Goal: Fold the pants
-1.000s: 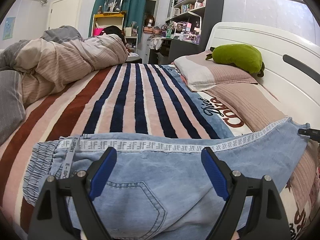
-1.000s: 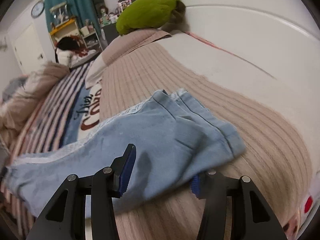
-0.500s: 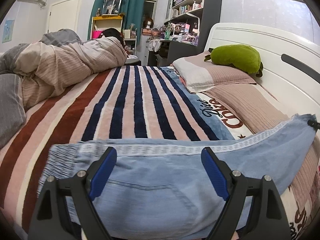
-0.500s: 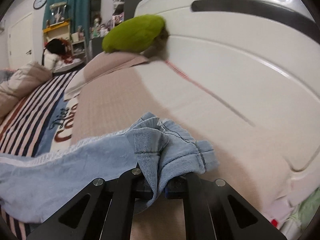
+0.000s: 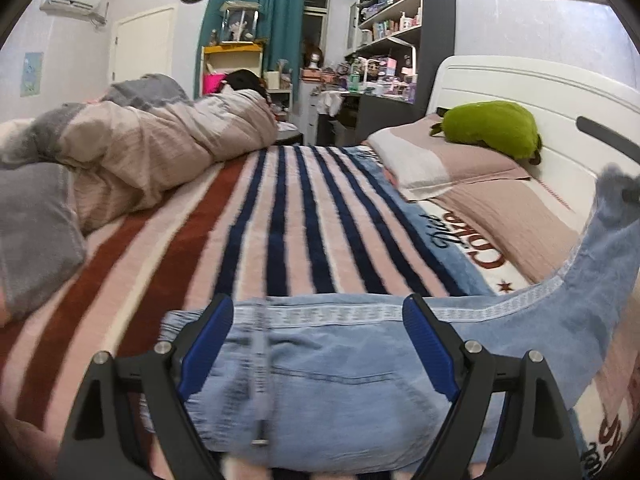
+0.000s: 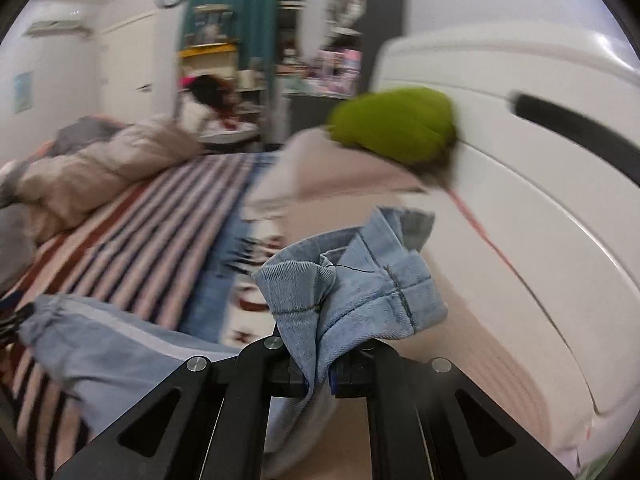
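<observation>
Left wrist view: the left gripper (image 5: 318, 344) hangs with jaws wide, empty, over the waist of the jeans (image 5: 328, 384), whose long axis runs toward 3 o'clock across the bed (image 5: 280, 220). Right wrist view: the right gripper (image 6: 320, 372), jaws clamped on the jeans' hem (image 6: 360, 284), holds it raised; the waist lies at 9 o'clock.

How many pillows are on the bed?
2: one pillow under the green plush toy, another pillow nearer, beside the jeans. The bunched duvet may hide more.
</observation>
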Tool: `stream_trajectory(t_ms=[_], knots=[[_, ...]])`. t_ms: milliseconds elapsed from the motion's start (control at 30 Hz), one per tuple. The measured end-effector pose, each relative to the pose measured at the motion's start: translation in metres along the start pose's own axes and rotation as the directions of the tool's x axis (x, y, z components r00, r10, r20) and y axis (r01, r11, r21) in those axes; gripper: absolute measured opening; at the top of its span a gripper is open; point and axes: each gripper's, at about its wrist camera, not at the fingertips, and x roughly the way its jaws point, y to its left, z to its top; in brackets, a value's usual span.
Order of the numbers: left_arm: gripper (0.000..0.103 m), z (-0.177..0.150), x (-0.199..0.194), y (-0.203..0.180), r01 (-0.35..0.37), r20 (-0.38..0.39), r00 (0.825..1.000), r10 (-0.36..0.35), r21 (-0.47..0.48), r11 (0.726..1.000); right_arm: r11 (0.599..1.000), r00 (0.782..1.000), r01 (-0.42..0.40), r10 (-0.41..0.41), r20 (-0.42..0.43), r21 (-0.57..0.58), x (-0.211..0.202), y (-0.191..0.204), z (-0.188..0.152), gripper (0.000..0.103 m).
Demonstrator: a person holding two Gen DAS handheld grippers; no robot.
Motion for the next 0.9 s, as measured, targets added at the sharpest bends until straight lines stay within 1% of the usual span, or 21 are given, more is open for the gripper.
stream_trajectory(t_ms=[67, 133, 167, 267, 300, 367, 400, 467, 533, 600, 633, 667, 700, 733, 767, 800, 833, 867, 900], knots=[[0.086, 0.002, -0.008, 0.011, -0.027, 0.023, 0.999, 0.027, -0.022, 0.999, 0.997, 0.998, -0.061, 0.060, -0.006, -0.037, 0.005, 0.035, 0.009, 0.001], [0.086, 0.005, -0.016, 0.022, -0.023, 0.041, 0.999, 0.025, -0.055, 0.998, 0.989, 0.991, -0.130, 0.128, -0.027, -0.072, 0.015, 0.075, 0.012, 0.001], [0.087, 0.006, -0.022, 0.028, -0.014, 0.053, 0.998, 0.018, -0.067, 0.998, 0.982, 0.986, -0.167, 0.163, -0.044, -0.090, 0.023, 0.096, 0.011, 0.001], [0.088, 0.007, -0.032, 0.038, -0.008, 0.081, 0.997, 0.015, -0.090, 0.996, 0.958, 0.966, -0.248, 0.232, -0.117, -0.141, 0.052, 0.152, -0.007, 0.001], [0.089, 0.008, -0.034, 0.040, -0.002, 0.087, 0.996, 0.011, -0.095, 0.995, 0.947, 0.953, -0.283, 0.259, -0.157, -0.150, 0.063, 0.172, -0.018, 0.001], [0.089, 0.008, -0.037, 0.042, 0.008, 0.095, 0.995, 0.002, -0.106, 0.994, 0.927, 0.921, -0.347, 0.308, -0.239, -0.143, 0.085, 0.202, -0.043, 0.001], [0.089, 0.008, -0.037, 0.043, 0.011, 0.097, 0.995, 0.000, -0.109, 0.994, 0.914, 0.898, -0.380, 0.328, -0.293, -0.142, 0.099, 0.219, -0.059, 0.001], [0.089, 0.008, -0.037, 0.044, 0.019, 0.098, 0.995, -0.009, -0.109, 0.994, 0.904, 0.879, -0.401, 0.335, -0.340, -0.146, 0.113, 0.234, -0.080, 0.001], [0.089, 0.008, -0.038, 0.045, 0.020, 0.099, 0.995, -0.010, -0.108, 0.994, 0.895, 0.869, -0.407, 0.318, -0.379, -0.182, 0.118, 0.244, -0.100, 0.001], [0.089, 0.007, -0.037, 0.045, 0.020, 0.095, 0.995, -0.009, -0.113, 0.993, 0.888, 0.859, -0.416, 0.313, -0.405, -0.198, 0.119, 0.248, -0.112, 0.005], [0.089, 0.007, -0.036, 0.044, 0.021, 0.090, 0.996, -0.010, -0.114, 0.993, 0.882, 0.849, -0.427, 0.316, -0.422, -0.199, 0.118, 0.248, -0.117, 0.006], [0.089, 0.007, -0.034, 0.043, 0.023, 0.085, 0.996, -0.013, -0.113, 0.993, 0.874, 0.836, -0.445, 0.327, -0.441, -0.196, 0.118, 0.250, -0.121, 0.011], [0.089, 0.006, -0.033, 0.042, 0.025, 0.080, 0.997, -0.016, -0.110, 0.994, 0.862, 0.816, -0.472, 0.346, -0.464, -0.186, 0.117, 0.247, -0.127, 0.020], [0.089, 0.006, -0.030, 0.038, 0.029, 0.074, 0.997, -0.021, -0.105, 0.994, 0.854, 0.802, -0.491, 0.365, -0.473, -0.173, 0.115, 0.242, -0.132, 0.024], [0.089, 0.005, -0.028, 0.035, 0.036, 0.066, 0.997, -0.029, -0.097, 0.995, 0.850, 0.794, -0.501, 0.379, -0.475, -0.160, 0.113, 0.238, -0.137, 0.029], [0.089, 0.004, -0.024, 0.030, 0.046, 0.056, 0.998, -0.042, -0.089, 0.995, 0.844, 0.779, -0.520, 0.405, -0.479, -0.131, 0.111, 0.233, -0.141, 0.035], [0.089, 0.003, -0.021, 0.025, 0.062, 0.046, 0.997, -0.058, -0.082, 0.995, 0.838, 0.767, -0.535, 0.427, -0.479, -0.108, 0.109, 0.231, -0.139, 0.038], [0.089, 0.002, -0.018, 0.019, 0.083, 0.034, 0.996, -0.081, -0.076, 0.994, 0.828, 0.748, -0.555, 0.457, -0.481, -0.077, 0.106, 0.227, -0.140, 0.045], [0.089, 0.001, -0.014, 0.014, 0.105, 0.023, 0.994, -0.104, -0.071, 0.992, 0.812, 0.722, -0.582, 0.492, -0.485, -0.043, 0.101, 0.222, -0.140, 0.045]])
